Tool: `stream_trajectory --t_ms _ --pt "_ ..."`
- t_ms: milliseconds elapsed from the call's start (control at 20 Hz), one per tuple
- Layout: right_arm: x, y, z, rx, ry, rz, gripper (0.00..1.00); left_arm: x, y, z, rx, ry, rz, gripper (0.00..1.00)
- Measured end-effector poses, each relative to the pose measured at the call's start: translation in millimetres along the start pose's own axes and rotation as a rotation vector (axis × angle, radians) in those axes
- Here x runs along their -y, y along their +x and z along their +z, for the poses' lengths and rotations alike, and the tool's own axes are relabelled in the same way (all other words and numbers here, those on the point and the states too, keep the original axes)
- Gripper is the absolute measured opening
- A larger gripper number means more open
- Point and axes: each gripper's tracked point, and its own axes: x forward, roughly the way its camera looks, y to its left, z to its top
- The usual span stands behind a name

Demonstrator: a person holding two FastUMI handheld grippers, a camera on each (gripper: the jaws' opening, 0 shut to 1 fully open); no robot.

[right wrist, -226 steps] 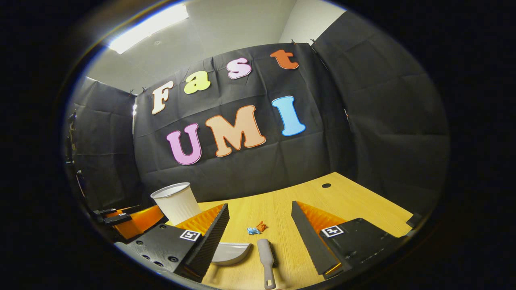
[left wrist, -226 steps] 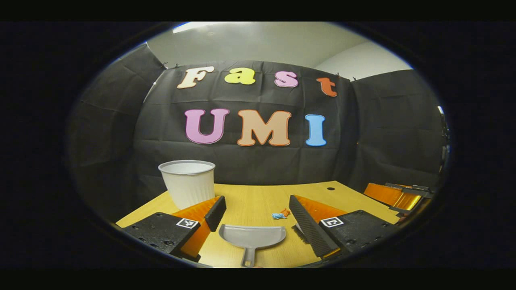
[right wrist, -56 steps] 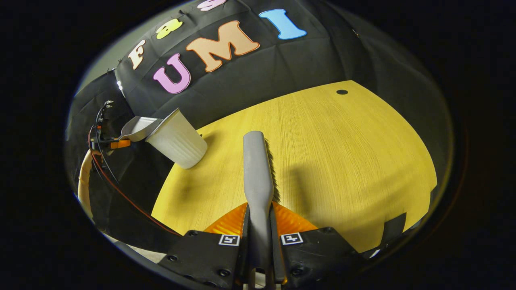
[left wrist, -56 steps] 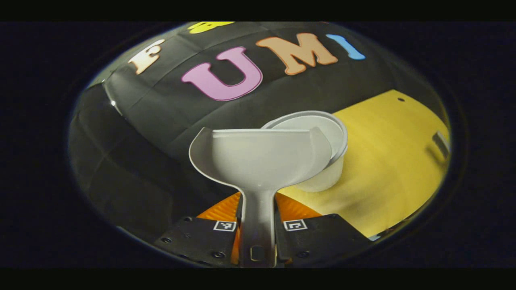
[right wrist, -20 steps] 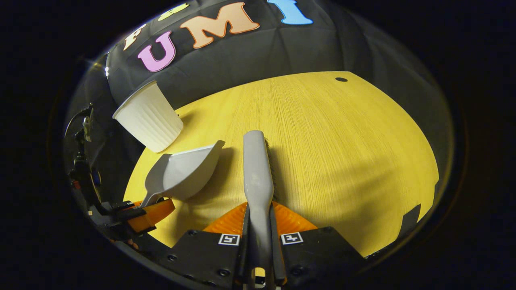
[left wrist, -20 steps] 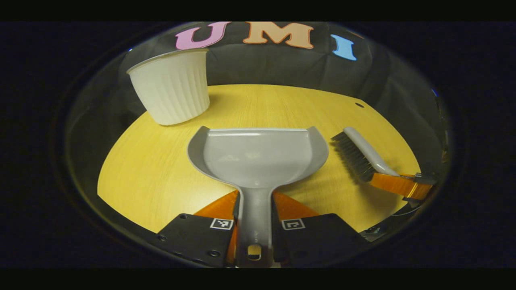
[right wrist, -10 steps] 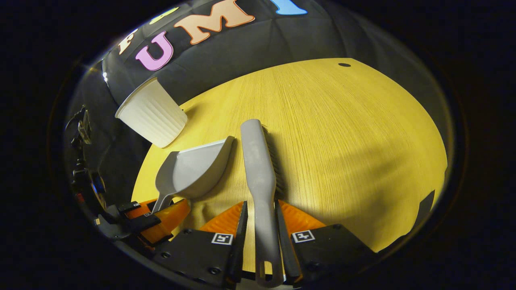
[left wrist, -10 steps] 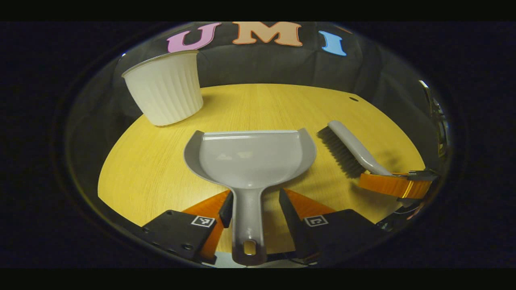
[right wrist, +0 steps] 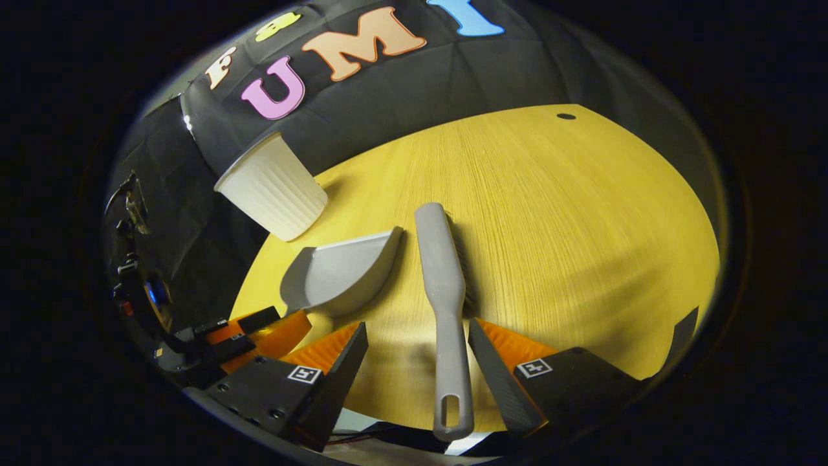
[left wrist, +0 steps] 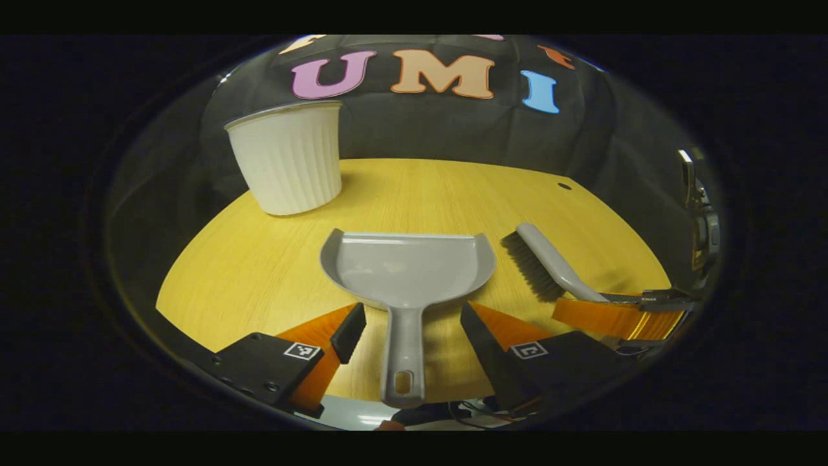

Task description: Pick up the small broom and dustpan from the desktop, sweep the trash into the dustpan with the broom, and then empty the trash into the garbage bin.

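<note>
I have both tools lying flat on the desk (left wrist: 259, 272), and I read that as the job wrapped up: I see no trash anywhere on the wood, so there is nothing left to sweep. My left gripper (left wrist: 407, 323) has its fingers spread wide, one on each side of the dustpan (left wrist: 407, 265) handle and clear of it, so the pan rests on the desk under its own weight with its mouth facing away from me toward the bin (left wrist: 288, 158). My right gripper (right wrist: 417, 359) is spread apart the same way, fingers flanking the broom (right wrist: 443, 285) handle without touching it; the broom lies with its bristles turned to the side, which keeps it from rolling. Pan and broom sit side by side, near each other, handles pointing back at me, which I judge is a tidy way to leave them for an easy regrip. The bin stands upright at the far left corner of the desk, well apart from both tools; I cannot see into it from here. What remains, I think, is simply to draw both grippers straight back so the fingers do not clip the handles.
</note>
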Motion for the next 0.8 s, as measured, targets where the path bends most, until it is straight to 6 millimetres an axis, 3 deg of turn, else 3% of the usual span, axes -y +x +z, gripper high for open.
stream_trajectory --t_ms 100,350,450,500,550,600,700,800 --pt "-10.5 -28.4 31.9 0.110 -0.042 0.007 0.93 -1.9 -29.7 33.6 0.101 -0.008 -0.002 0.91" --pt "-63.5 -124.2 143.4 0.489 -0.093 0.040 0.92 -0.5 -122.7 165.3 0.480 0.021 0.012 0.90" --pt "-87.2 -167.3 173.2 0.637 -0.062 0.069 0.92 2.2 -159.0 205.6 0.627 0.057 0.040 0.89" --pt "-92.8 -185.7 183.5 0.704 -0.056 0.072 0.92 5.8 -177.7 212.1 0.691 0.067 0.055 0.89" --pt "-81.4 -217.4 149.0 0.764 -0.053 0.060 0.92 8.4 -192.3 219.0 0.728 0.069 0.072 0.90" --pt "-77.3 -233.1 139.1 0.811 -0.057 0.044 0.92 12.0 -199.8 223.6 0.751 0.066 0.076 0.88" --pt "-74.9 -246.1 128.6 0.855 -0.054 0.013 0.92 21.8 -201.3 225.6 0.752 0.057 0.052 0.88" --pt "-81.0 -243.8 125.0 0.844 -0.038 0.013 0.92 25.1 -192.5 215.6 0.715 0.056 0.023 0.89"
